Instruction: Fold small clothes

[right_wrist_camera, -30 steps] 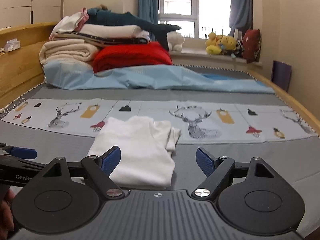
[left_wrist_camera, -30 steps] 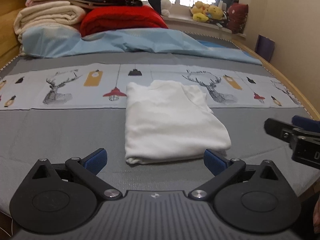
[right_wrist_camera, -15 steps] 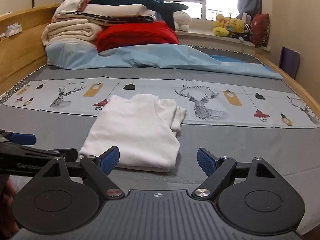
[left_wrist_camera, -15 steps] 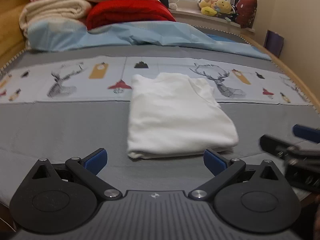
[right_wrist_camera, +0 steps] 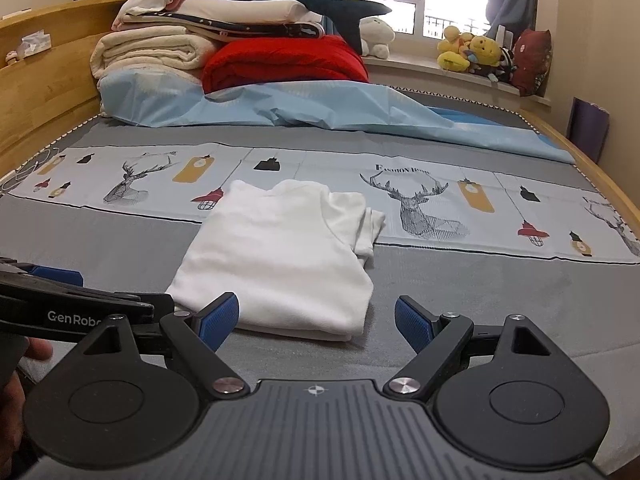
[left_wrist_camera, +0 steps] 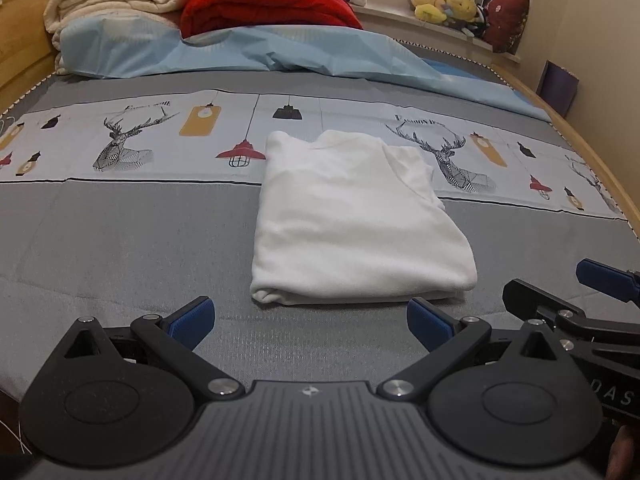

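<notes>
So the white shirt (left_wrist_camera: 356, 224) is lying folded on the bed (left_wrist_camera: 120, 248), looking soft and floppy; I'd be pinching its thick near edge. Left gripper (left_wrist_camera: 310, 318) and right gripper (right_wrist_camera: 316, 318) are both hanging released, empty.

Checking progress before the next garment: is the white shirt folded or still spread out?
Folded. The white shirt lies as a compact rectangle with doubled layers along its near edge, a sleeve tucked at its right side.
</notes>
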### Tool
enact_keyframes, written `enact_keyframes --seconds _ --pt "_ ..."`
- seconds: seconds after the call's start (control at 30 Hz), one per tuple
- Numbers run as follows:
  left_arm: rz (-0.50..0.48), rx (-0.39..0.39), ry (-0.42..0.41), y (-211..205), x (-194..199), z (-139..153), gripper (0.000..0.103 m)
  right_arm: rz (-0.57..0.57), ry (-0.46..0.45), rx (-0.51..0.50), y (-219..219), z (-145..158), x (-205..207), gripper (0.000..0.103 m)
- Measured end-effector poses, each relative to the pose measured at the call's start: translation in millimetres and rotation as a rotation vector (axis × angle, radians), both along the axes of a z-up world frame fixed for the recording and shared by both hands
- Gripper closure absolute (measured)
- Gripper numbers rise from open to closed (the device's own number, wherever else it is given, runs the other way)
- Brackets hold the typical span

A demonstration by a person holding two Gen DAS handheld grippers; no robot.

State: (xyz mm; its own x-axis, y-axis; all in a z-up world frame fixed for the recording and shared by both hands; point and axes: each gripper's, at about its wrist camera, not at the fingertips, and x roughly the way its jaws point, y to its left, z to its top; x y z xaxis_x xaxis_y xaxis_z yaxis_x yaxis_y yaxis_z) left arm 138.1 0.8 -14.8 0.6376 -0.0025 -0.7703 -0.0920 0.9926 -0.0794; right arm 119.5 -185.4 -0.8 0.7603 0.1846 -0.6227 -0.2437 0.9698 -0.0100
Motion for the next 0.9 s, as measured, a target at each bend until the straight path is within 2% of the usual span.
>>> enact_keyframes --seconds 0.9 --pt "0.001 -0.004 0.009 0.2 1.7 -2.4 0.001 -0.005 0.008 0.000 0.2 -3.2 1.1 0.017"
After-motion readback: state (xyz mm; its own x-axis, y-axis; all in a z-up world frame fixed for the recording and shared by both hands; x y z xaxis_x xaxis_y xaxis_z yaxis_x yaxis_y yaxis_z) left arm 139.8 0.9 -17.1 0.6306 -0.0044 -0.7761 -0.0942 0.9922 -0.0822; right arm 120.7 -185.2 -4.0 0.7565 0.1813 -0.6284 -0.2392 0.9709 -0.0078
